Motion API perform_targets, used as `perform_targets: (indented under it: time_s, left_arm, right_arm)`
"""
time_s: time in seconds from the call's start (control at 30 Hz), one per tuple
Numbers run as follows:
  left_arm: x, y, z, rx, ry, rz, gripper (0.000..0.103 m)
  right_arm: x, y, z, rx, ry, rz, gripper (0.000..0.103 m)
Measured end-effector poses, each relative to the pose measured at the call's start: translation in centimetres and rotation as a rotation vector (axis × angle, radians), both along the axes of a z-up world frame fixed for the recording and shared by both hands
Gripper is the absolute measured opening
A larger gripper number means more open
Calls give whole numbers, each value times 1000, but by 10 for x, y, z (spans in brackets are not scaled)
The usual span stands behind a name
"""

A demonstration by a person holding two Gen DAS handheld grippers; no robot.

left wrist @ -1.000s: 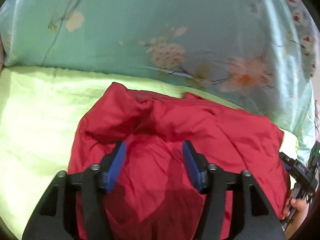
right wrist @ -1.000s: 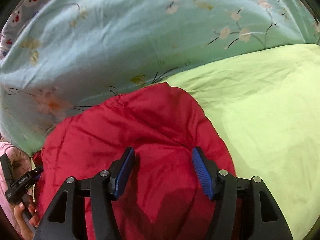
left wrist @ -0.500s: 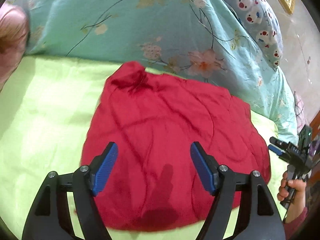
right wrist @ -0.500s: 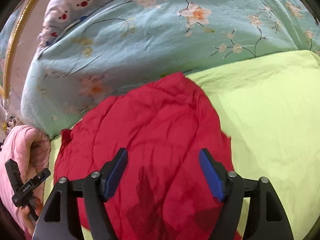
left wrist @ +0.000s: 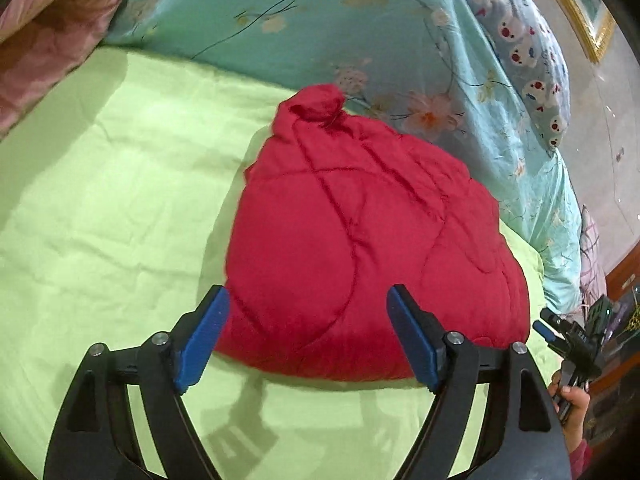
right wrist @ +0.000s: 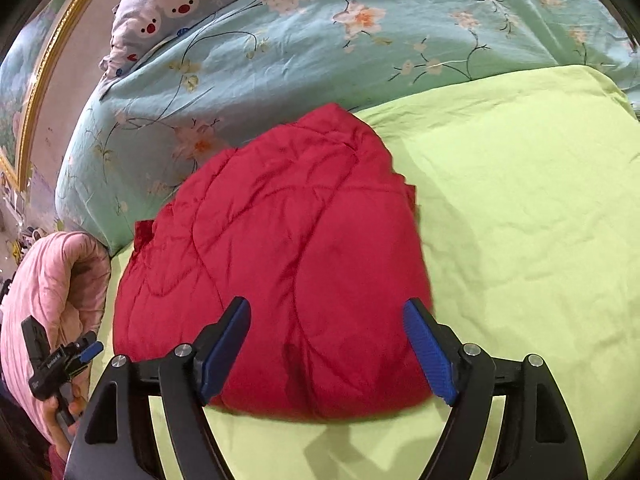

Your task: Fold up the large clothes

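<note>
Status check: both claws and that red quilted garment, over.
Left claw and right claw open, jaws just widened, nothing between them. Red quilted garment folded on green sheet. Nothing in the way.

A bed with a lime-green sheet (left wrist: 120, 208) fills the room. Along its far side lies a teal floral quilt (right wrist: 280, 64), with a bear-print pillow (left wrist: 528, 60) beyond it and a pink quilt (right wrist: 52, 280) at one end. A gold picture frame (left wrist: 576, 12) hangs on the pale wall (left wrist: 612, 128).

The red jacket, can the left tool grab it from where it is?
Probably yes: the left tool is open and empty, the red jacket lies just ahead on the green sheet, nothing between.
</note>
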State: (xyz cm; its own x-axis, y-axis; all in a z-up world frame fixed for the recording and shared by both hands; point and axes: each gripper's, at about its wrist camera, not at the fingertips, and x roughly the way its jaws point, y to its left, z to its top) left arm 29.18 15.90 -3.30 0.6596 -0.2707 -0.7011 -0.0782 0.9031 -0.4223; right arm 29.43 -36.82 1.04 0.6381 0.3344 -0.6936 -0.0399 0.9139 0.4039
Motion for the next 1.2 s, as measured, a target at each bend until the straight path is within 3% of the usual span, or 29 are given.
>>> perform_targets:
  time_s: [0.27,0.57,0.8,1.0,1.2]
  left_arm:
    - [22,19,-26,-60,70,-9,81]
    - [50,28,-48,-193,89,-42,83]
    - [69,26,-58,-259,101,-65,89]
    - [77,22,-71,-315,113,-60,103]
    - [85,13,-78,-368,107,-75,103]
  right_arm:
    - [4,-24,-9,18,50,-12,88]
    - [41,-35,-37,177,140,26,91]
    - [73,-39,-63,254,189,27,91]
    - [86,-39,-75,315,204,61,98]
    - [99,-24,-78,353,223,134,96]
